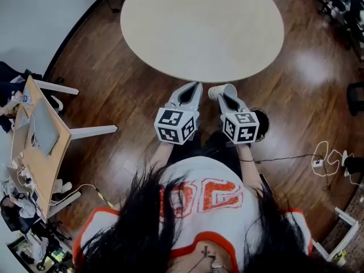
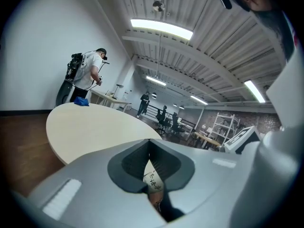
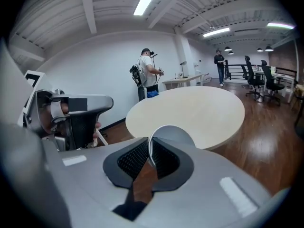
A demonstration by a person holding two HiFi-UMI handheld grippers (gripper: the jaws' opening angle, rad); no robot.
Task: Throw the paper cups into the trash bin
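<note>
Right hand-held gripper [image 3: 149, 144]: jaws narrow, pinched on the thin wall of a white paper cup [image 3: 172, 136], whose mouth faces away from the camera toward the round pale surface [image 3: 190, 110]. Left hand-held gripper [image 2: 149, 146]: jaws drawn together at the tips; a pale printed slip [image 2: 152, 179] shows in the slot behind them, and it cannot be told whether it is pinched or is part of a cup. Both are held side by side over the wooden floor [image 1: 114, 90], just short of the surface's near edge. Trash bin [image 1: 264, 125]: dark, round, on the floor just beside the right hand and partly hidden by its marker cube. Hazards, judged: the hold is on one wall only, so a swing toward the bin may let the cup pivot or slip; with the bin's mouth half hidden, a release may land on the floor.
</note>
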